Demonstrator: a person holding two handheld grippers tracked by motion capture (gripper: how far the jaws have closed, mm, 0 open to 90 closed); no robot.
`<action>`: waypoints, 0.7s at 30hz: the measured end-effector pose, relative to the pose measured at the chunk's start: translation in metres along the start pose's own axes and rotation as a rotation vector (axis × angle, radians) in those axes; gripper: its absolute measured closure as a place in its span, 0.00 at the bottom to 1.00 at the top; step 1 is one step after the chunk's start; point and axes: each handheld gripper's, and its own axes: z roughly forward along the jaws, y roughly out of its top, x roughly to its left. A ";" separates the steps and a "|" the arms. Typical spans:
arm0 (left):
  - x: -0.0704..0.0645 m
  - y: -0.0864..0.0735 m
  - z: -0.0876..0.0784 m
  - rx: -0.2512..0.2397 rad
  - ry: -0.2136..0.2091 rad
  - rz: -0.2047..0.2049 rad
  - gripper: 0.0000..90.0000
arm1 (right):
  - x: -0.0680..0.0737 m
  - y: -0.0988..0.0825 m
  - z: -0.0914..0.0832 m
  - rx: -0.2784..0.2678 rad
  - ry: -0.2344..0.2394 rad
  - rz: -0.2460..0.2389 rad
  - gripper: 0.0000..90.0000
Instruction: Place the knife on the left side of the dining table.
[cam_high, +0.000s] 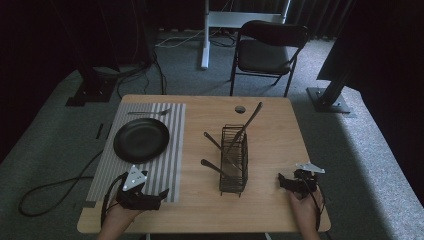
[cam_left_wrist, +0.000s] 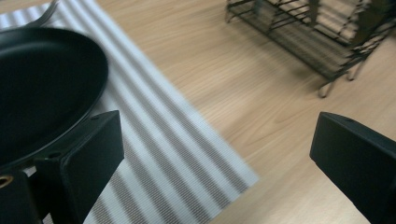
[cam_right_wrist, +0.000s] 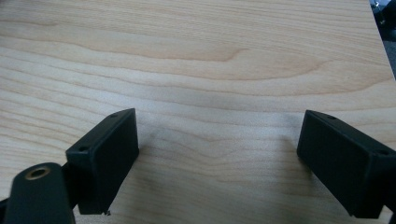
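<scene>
**Rack** (cam_high: 234, 161): black wire caddy, upright, standing on the table (cam_high: 270, 125) right of centre, nearer the front edge than the back. Holds three utensils (cam_high: 243, 131) with long dark handles: one leans up and back toward the far edge, two slant out to the left. Judged light and stiff; the open wire offers many grip points, but the rack would tip readily if pulled by its top rim. The utensils look slim, hard and likely slippery. Best taken on the handle, well above the wire, and lifted along their own lean so they do not snag.

**Plate** (cam_high: 141, 139): black, round, shallow, on the striped mat (cam_high: 170, 165) along the left edge. Rigid, smooth, probably breakable; only the rim gives a hold.

**Fork** (cam_high: 148, 112): lies flat on the mat at the back left, behind the plate. Thin and low, so hard to pinch.

**Left gripper** (cam_high: 163, 193): at the front left corner, over the mat's near end, pointing toward the rack. Jaws wide apart, holding nothing.

**Right gripper** (cam_high: 281, 181): near the front right corner, just right of the rack, apart from it. Jaws spread wide over bare wood, empty.
</scene>
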 end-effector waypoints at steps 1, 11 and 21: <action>-0.002 0.002 0.000 -0.001 -0.006 0.008 0.03 | 0.000 0.000 0.000 0.000 0.000 0.000 0.13; -0.024 0.023 0.001 -0.030 -0.055 0.060 0.03 | 0.000 0.000 0.000 0.000 0.000 0.000 0.13; -0.037 0.040 0.008 -0.043 -0.116 0.085 0.03 | 0.000 0.000 0.000 0.000 0.000 0.000 0.13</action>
